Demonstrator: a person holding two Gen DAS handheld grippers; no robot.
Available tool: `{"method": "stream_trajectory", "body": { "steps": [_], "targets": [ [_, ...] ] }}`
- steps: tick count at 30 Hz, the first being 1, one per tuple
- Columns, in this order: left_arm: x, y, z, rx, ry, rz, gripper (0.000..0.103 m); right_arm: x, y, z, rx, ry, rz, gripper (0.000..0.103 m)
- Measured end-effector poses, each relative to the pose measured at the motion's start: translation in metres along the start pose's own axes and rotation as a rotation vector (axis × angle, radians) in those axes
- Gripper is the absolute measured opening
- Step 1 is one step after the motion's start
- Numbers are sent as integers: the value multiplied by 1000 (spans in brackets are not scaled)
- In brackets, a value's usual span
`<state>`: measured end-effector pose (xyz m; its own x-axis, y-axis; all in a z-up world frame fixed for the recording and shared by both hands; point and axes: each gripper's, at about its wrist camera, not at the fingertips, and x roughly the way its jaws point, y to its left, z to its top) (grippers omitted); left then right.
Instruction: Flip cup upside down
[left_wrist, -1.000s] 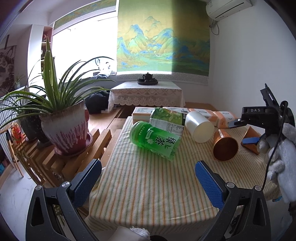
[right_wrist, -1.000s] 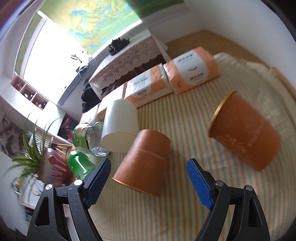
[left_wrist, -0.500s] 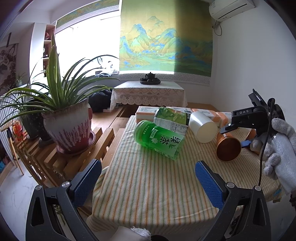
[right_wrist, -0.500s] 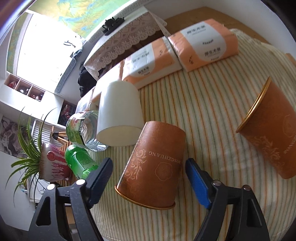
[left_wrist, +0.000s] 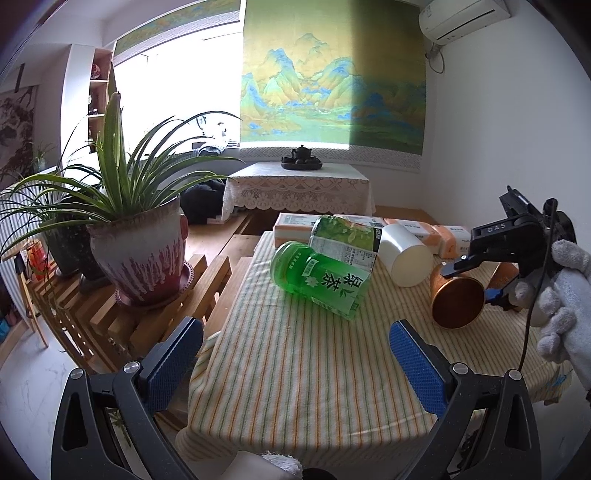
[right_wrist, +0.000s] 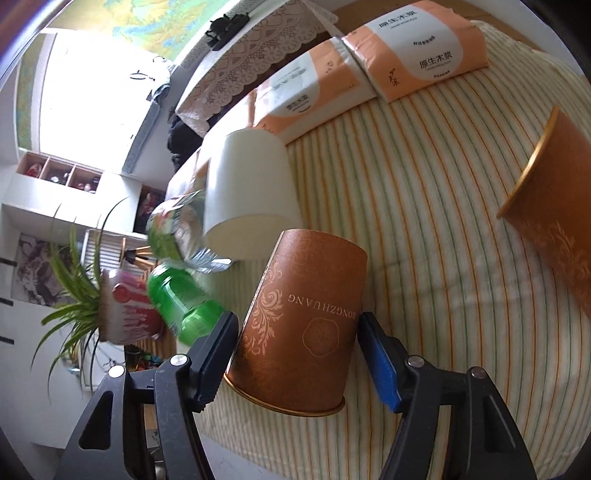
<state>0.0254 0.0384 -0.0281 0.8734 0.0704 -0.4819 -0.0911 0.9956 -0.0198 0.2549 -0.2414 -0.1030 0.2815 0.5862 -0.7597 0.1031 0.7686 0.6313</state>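
Straddling the cup (right_wrist: 306, 325), the right gripper (right_wrist: 295, 354) has its jaws wide on either flank, seemingly not yet clamped. The cup lies on its side on the cloth (right_wrist: 424, 206), long axis running from 1 to 7 o'clock, mouth at 7 toward the camera. Judged barely begun: grasp, lift and turn remain. The left gripper (left_wrist: 295, 362) hangs wide, empty, over the near edge.

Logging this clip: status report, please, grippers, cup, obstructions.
Left gripper open, hovering over the tablecloth. Right gripper open, fingers straddling the brown cup, which lies on its side. White cup and green bottle close alongside.
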Motion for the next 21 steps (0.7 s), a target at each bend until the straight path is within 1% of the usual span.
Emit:
{"method": "stream_trajectory", "body": {
  "steps": [4, 9, 14, 18, 21],
  "targets": [
    [0, 3, 1, -5, 9, 1, 102, -6, 9, -18, -57, 37, 23, 63],
    [0, 4, 1, -11, 29, -14, 102, -4, 20, -45, -153, 87, 9, 63],
    [1, 0, 3, 7, 52, -30, 102, 5, 23, -57, -203, 131, -4, 63],
    [2, -6, 6, 19, 73, -49, 102, 5, 30, -64, -255, 131, -14, 64],
    [4, -11, 7, 28, 81, -60, 102, 4, 31, -66, -268, 121, -2, 65]
  ]
}}
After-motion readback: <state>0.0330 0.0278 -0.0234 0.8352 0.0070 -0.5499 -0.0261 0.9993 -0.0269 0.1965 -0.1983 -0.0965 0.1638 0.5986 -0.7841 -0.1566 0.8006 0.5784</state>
